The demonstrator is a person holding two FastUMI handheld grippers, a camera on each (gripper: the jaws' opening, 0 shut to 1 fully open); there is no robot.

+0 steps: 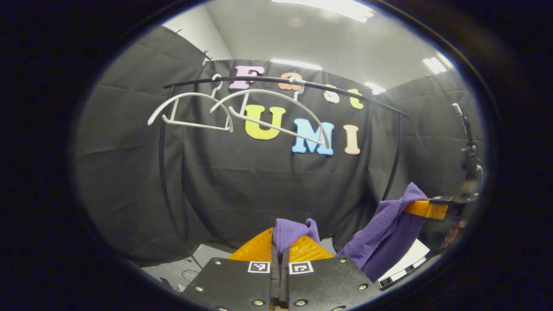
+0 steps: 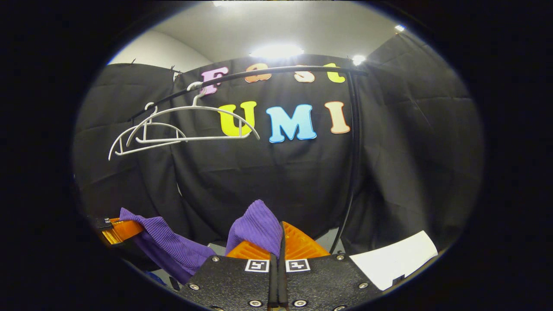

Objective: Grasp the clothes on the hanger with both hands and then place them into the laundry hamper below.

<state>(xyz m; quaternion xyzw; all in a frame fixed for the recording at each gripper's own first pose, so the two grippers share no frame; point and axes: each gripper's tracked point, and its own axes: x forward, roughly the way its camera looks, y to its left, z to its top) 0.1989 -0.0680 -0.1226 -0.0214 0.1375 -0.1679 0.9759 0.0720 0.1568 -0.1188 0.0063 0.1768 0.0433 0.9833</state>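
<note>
- At bottom centre of the left gripper view, the left gripper (image 1: 281, 246) has its jaws closed on a fold of the purple garment (image 1: 380, 242).
- Lower right there, the cloth drapes from the right gripper (image 1: 425, 209).
- Bottom centre of the right gripper view, the right gripper's jaws pinch the same garment.
- Upper left, two white hangers (image 2: 173, 127) hang bare on the black rail (image 2: 268, 72).

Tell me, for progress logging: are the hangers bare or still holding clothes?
Bare: both white hangers hang empty on the rail; both claws grip the purple garment.
</note>
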